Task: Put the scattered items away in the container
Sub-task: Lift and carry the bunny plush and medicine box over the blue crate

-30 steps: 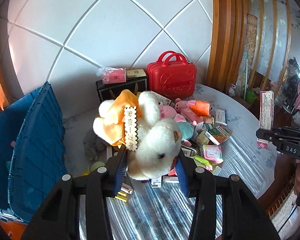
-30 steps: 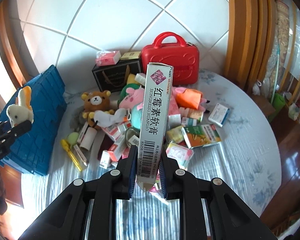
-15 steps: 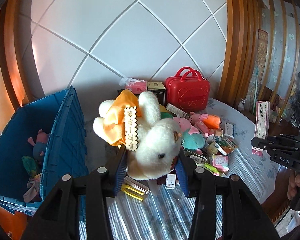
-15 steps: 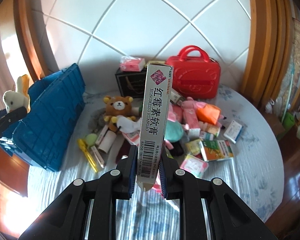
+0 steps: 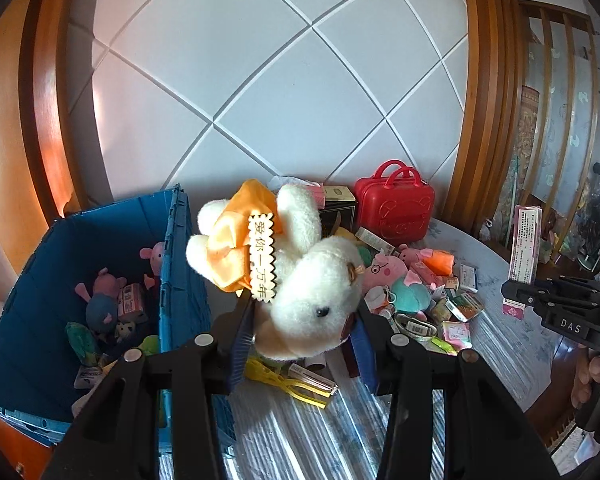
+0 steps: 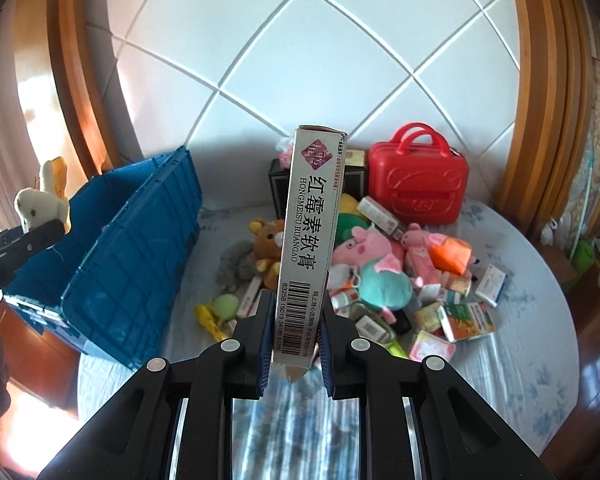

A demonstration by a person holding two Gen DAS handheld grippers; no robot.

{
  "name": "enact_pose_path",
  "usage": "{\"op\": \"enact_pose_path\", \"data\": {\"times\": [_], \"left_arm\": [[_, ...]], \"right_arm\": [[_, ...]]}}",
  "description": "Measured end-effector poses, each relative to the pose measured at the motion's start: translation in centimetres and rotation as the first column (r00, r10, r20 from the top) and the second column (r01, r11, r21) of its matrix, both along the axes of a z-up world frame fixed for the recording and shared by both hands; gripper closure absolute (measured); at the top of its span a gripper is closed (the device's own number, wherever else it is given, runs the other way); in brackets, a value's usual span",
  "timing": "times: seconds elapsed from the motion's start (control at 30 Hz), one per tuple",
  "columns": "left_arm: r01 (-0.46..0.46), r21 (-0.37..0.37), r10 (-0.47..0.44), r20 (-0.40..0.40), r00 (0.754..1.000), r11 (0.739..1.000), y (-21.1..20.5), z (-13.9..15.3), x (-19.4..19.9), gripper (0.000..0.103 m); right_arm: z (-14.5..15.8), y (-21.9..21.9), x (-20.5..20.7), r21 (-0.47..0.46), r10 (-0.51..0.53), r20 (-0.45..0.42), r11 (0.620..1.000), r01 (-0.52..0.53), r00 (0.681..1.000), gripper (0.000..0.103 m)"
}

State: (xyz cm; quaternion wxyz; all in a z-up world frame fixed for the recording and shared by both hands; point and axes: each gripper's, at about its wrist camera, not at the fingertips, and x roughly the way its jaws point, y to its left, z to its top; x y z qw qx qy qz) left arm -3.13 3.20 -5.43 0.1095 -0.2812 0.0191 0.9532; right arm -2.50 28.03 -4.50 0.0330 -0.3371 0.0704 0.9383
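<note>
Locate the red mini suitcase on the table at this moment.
In the right wrist view the red mini suitcase stands upright at the table's back, against the wall, right of the black gift bag.

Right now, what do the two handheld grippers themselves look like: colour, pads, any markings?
Both are matt black plastic. The left gripper and right gripper each have two angular fingers with round silver screw heads and ribbed blue pads. Seen from the left wrist view, the right gripper's body carries white "DAS" lettering. No cables or sleeves are visible.
</note>
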Motion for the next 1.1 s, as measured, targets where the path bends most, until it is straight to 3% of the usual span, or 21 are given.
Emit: {"op": "enact_pose_path", "data": {"times": [0.57,0.97,1.1], "left_arm": [[-0.083,0.024,0.083,-0.001,0.997,0.996,-13.2,-0.2,-1.2,0.059],[-0.127,0.033,0.127,0.018,0.992,0.991,-21.1,-1.2,-2.1,0.059],[-0.147,0.052,0.146,0.025,0.989,0.988,-23.8,-1.6,-2.2,0.059]], "right_arm": [[1.7,-13.7,-5.5,0.036,0.122,-0.004,0.992,-0.122,0.992,0.083],[3.1,-24.7,-10.1,0.047,0.254,-0.013,0.966,-0.253,0.967,0.083],[4.0,-28.2,-11.6,0.088,0.290,-0.019,0.954,-0.287,0.957,0.083]]}}
